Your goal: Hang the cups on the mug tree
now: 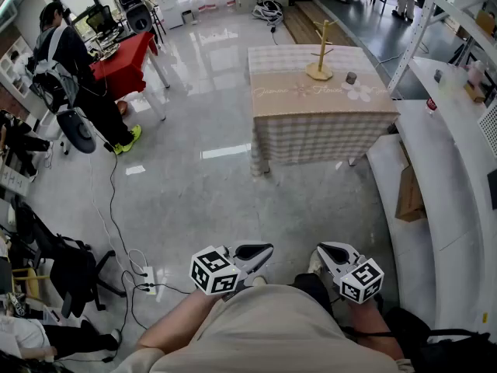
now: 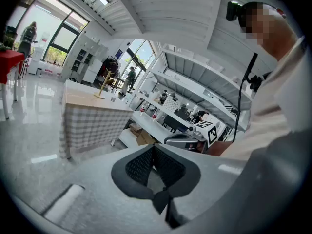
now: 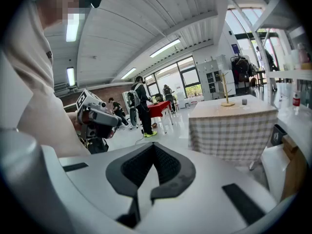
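Both the left tool (image 1: pixel 260 251) and right tool (image 1: pixel 326 252) are closed and empty. Nothing is hung yet. Next, approach the upper-centre checked-cloth bench (image 1: pixel 318 123), with its small dark cup (image 1: pixel 351 77) and wooden mug tree (image 1: pixel 320 49).

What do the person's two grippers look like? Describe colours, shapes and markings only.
Both the left gripper and the right gripper have white, rounded shells with black, textured pads that taper to a point. Each carries a white cube printed with black square markers. The person wears a light beige top.
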`<action>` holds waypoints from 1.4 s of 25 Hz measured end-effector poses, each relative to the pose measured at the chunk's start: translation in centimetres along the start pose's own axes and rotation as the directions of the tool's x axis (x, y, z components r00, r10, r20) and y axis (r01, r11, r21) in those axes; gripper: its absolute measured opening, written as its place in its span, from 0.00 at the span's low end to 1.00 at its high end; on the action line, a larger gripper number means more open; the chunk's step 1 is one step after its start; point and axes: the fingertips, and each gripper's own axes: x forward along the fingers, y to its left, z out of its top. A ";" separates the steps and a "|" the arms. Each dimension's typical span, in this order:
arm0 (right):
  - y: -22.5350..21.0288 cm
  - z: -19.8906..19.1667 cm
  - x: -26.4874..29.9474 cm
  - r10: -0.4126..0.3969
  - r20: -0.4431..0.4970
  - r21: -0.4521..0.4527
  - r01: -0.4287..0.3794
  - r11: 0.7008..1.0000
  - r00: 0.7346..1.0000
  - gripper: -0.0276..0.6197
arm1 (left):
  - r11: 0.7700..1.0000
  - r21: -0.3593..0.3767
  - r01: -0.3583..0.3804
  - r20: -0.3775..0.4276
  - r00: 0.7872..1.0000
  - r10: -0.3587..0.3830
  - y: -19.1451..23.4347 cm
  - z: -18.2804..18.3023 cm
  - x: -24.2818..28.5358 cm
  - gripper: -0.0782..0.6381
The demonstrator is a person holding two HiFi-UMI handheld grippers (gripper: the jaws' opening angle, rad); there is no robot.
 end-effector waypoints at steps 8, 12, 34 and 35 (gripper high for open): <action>0.5 0.6 -0.1 0.009 0.028 0.057 -0.010 0.998 1.000 0.06 | 1.000 -0.011 0.007 -0.035 0.999 -0.007 0.7 -1.6 0.1 0.12; -3.1 1.7 -1.1 -0.023 0.039 0.055 0.021 0.998 0.999 0.06 | 0.999 0.023 0.031 -0.027 0.999 -0.030 -0.1 0.8 3.9 0.12; -24.6 7.3 0.5 -0.130 0.065 0.108 0.122 0.987 0.989 0.32 | 0.992 0.114 0.046 -0.052 0.998 -0.041 8.0 13.4 21.7 0.20; -25.6 7.6 1.3 -0.146 0.062 0.114 0.138 0.984 0.987 0.32 | 0.992 0.115 0.052 -0.055 0.997 -0.046 9.4 14.1 22.1 0.20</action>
